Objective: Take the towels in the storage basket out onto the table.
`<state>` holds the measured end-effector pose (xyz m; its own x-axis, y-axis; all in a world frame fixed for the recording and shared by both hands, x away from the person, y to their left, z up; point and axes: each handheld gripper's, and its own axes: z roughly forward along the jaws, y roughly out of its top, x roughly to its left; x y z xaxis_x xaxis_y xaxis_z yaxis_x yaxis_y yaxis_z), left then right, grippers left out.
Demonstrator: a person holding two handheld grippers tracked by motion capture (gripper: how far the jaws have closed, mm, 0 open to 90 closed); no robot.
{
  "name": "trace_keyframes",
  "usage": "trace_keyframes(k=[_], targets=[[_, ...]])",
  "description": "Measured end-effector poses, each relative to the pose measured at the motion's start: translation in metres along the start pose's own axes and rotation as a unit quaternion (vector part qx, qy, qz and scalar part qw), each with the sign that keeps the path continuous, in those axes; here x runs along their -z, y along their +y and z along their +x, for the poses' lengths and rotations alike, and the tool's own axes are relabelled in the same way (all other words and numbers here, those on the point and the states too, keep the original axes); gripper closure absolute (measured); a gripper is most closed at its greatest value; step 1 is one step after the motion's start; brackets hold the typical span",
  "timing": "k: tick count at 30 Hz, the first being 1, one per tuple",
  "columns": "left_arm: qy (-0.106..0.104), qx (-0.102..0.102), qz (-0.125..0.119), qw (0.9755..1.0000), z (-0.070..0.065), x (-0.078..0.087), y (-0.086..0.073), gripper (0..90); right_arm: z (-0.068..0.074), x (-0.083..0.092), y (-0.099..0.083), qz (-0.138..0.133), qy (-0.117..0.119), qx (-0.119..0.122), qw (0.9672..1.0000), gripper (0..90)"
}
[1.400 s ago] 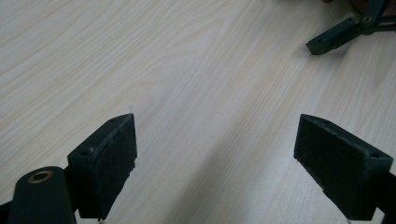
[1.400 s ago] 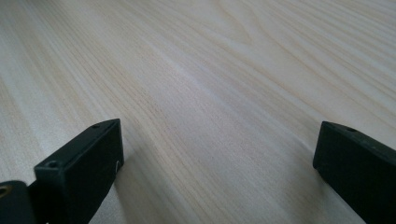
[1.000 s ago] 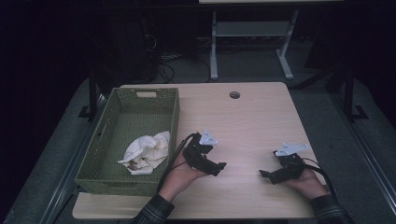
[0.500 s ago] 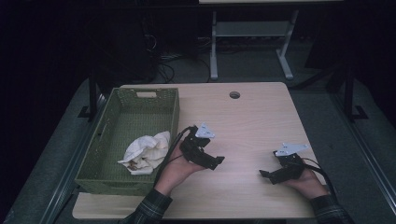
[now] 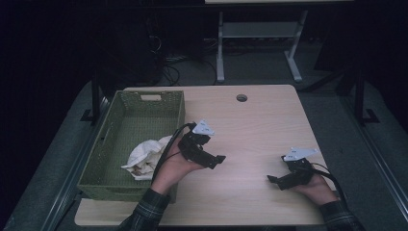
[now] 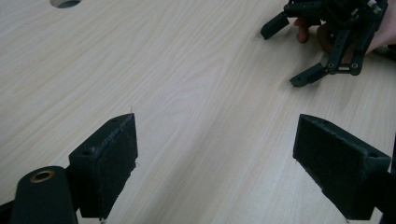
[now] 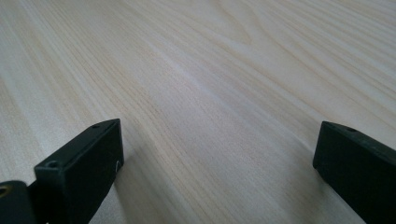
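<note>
Pale wooden table (image 5: pixel 260 125) in a dark room, bearing 1 green woven basket (image 5: pixel 120 120) at its left edge. Crumpled white cloth (image 5: pixel 144 156) lies in the basket's near right corner, draped against the wall. Left gripper (image 5: pixel 219 160), jaws spread and empty, sits just right of the basket with its jaws pointing away from the cloth; right gripper (image 5: pixel 272 179), also spread and empty, rests well apart. Cloth's long axis is unclear, its near end hidden behind the left hand (image 5: pixel 171 168).
</note>
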<state>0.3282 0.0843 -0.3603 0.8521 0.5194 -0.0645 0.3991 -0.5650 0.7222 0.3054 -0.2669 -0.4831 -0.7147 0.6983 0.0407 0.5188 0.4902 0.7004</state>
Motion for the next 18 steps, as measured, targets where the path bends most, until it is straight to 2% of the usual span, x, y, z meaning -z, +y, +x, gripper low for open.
trace_keyframes(k=[8,18], targets=[[0.004,0.001,-0.002,1.0,0.006,0.009,-0.002,13.2,0.0,0.0,0.0,0.0,0.0,0.0,1.0,1.2],[0.028,0.016,-0.014,0.9994,0.02,0.029,-0.01,13.1,0.0,0.0,0.0,0.0,0.0,0.0,1.0,1.2]])
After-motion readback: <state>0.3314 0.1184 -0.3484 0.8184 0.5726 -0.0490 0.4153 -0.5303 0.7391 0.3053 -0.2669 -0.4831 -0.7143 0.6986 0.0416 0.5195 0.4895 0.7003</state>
